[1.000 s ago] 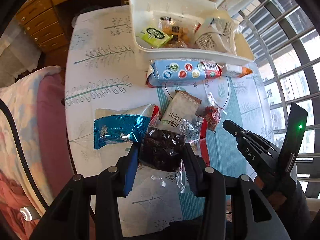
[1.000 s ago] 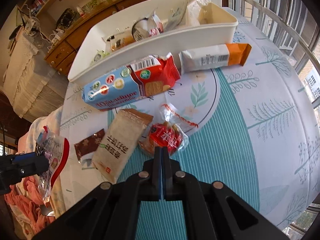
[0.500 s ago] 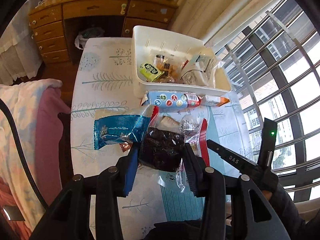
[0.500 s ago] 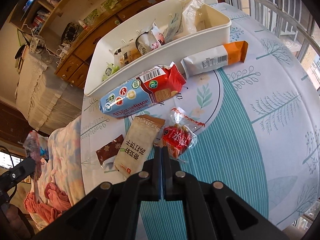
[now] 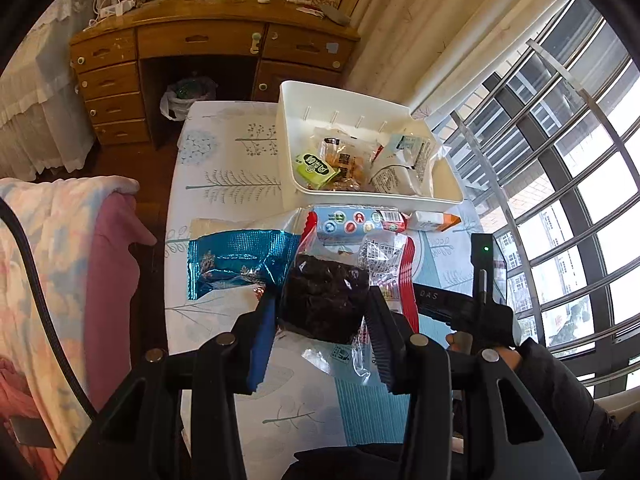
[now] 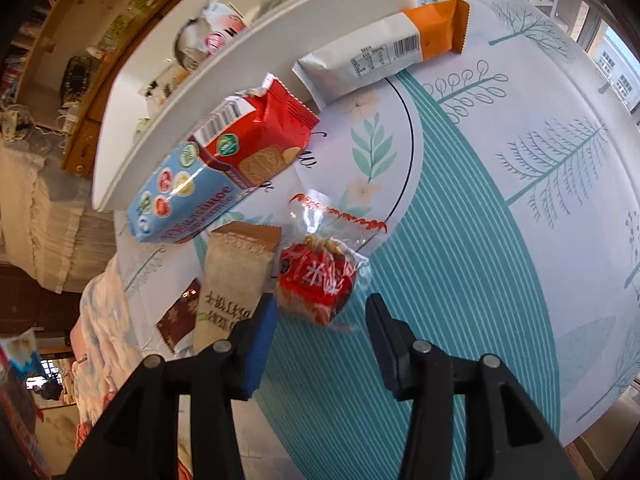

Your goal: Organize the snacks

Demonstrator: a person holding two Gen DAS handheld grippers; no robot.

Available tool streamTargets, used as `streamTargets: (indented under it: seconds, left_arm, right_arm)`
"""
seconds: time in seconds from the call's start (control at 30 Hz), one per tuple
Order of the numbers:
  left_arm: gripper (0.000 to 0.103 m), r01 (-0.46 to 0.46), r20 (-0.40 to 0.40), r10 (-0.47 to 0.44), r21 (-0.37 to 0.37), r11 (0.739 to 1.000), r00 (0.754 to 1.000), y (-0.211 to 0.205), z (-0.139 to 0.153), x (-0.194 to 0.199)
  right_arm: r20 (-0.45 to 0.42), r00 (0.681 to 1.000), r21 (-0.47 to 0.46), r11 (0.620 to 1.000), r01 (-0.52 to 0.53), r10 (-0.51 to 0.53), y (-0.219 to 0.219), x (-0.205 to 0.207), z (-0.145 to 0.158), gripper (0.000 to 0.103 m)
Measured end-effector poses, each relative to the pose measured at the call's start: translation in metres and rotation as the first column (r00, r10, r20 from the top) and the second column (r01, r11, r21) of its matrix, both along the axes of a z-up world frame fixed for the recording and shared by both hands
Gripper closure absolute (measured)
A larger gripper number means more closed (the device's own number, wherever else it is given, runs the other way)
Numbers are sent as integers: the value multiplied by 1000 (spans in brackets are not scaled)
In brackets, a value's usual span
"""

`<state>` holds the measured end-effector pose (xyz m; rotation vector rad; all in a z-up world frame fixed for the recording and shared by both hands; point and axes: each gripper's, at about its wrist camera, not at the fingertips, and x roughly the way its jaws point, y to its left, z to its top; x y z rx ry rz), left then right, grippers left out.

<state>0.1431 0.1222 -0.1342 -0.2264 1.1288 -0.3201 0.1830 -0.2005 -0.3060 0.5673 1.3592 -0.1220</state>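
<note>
My left gripper (image 5: 323,312) is shut on a clear packet of dark brown snack (image 5: 324,300), held up above the table. A blue foil packet (image 5: 240,264) hangs beside it on the left and seems caught in the same grip. The white bin (image 5: 360,199) with several snacks in it stands at the table's far side. My right gripper (image 6: 320,306) points down at the table and its jaws are opening. A small red packet (image 6: 316,280) lies on the cloth partly between the fingertips, and the pads do not touch it.
A blue-and-red biscuit pack (image 6: 224,168) and a white-and-orange bar (image 6: 380,56) lie against the bin's wall (image 6: 240,80). A beige packet (image 6: 236,276) and a small brown one (image 6: 180,316) lie left of the red packet. A wooden desk (image 5: 200,48) stands behind, window bars (image 5: 560,168) to the right.
The left gripper has risen with its packets, so more of the room shows. The right gripper has rolled, come down closer to the red packet, and its shut jaws have parted.
</note>
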Motion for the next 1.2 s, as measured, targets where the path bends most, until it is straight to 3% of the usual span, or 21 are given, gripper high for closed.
streamTargets:
  seconds: [0.17, 0.3, 0.43, 0.83, 1.2]
  left_arm:
    - [61, -11, 0, 11, 13, 1000, 1000, 6, -1, 5]
    - [61, -28, 2, 28, 17, 999, 1000, 10, -3, 10]
    - [61, -42, 3, 42, 22, 999, 999, 11, -5, 13]
    - [61, -61, 13, 60, 36, 998, 998, -6, -6, 24]
    - [61, -62, 62, 58, 55, 997, 996, -42, 5, 52]
  right_arm:
    - [-33, 999, -24, 1000, -12, 11, 10, 14, -11, 40]
    - [-37, 998, -100, 994, -46, 42, 23, 24, -10, 39]
    - [-44, 997, -153, 985, -74, 68, 28, 28, -10, 48]
    - [-63, 995, -111, 990, -82, 75, -8, 22, -8, 60]
    - [21, 999, -100, 994, -43, 45, -69, 7, 42, 60]
